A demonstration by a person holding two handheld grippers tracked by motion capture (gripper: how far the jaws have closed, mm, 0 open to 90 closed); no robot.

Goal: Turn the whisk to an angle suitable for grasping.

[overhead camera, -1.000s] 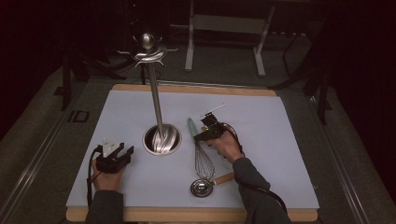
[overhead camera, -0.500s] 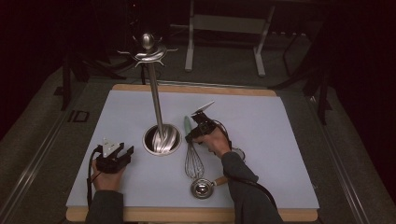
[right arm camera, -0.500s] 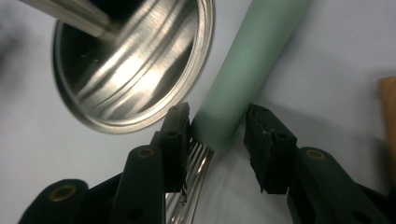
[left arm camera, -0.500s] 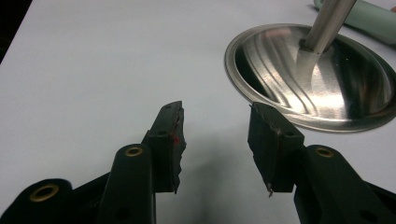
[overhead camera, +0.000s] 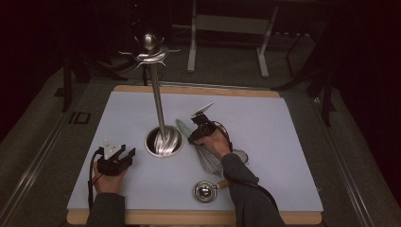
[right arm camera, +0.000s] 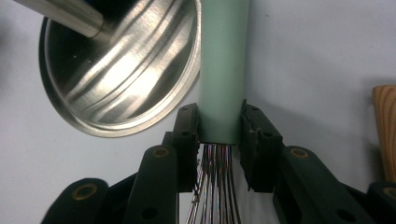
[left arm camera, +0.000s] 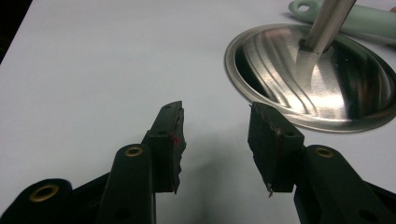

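The right gripper (right arm camera: 219, 135) clamps the whisk (right arm camera: 223, 70) at its mint handle, beside the stand's steel base (right arm camera: 121, 70). The left gripper (left arm camera: 215, 140) rests with jaws apart over bare mat (left arm camera: 93, 70). The high view adds a ladle (overhead camera: 204, 191) near the table's front edge.

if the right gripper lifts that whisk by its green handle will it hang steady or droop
The whisk is gripped where handle meets wires, so the wire end will probably dip only slightly. Its smooth round handle could twist between the right gripper's jaws. It looks light.

high: above, fwd-down | tongs cams: close, low | shared: steel base (overhead camera: 163, 142)
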